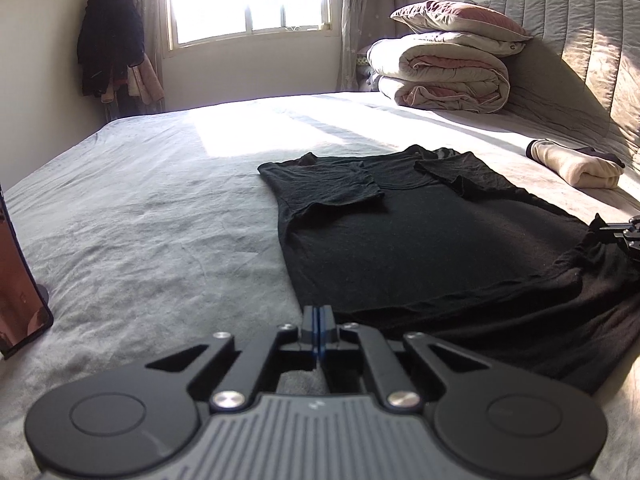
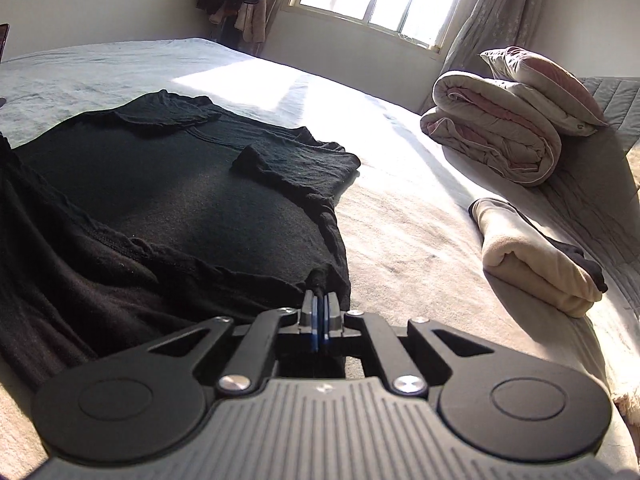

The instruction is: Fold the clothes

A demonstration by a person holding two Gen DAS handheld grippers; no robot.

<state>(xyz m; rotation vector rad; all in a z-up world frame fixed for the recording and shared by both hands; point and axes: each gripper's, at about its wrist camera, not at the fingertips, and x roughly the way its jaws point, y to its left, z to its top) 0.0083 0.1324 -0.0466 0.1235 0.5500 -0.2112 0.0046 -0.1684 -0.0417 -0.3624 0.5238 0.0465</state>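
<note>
A black T-shirt (image 1: 420, 240) (image 2: 180, 208) lies flat on the grey bed (image 1: 140, 220), both short sleeves folded in over its chest. My left gripper (image 1: 319, 310) is shut at the near left corner of the hem, and the cloth runs right up to its pads. My right gripper (image 2: 320, 300) is shut on the hem's other corner, with a tuft of black cloth bunched at its tips. In the left wrist view the right gripper (image 1: 624, 234) shows at the right edge, with the cloth pulled up to it. More dark cloth (image 2: 80, 280) lies slack along the near edge.
A folded cream garment (image 1: 576, 164) (image 2: 536, 268) lies to the right of the shirt. Folded duvets and a pillow (image 1: 440, 72) (image 2: 496, 132) are stacked by the grey headboard (image 1: 580, 40). Clothes (image 1: 110, 40) hang in the far corner. A reddish-brown panel (image 1: 20, 300) stands at the left.
</note>
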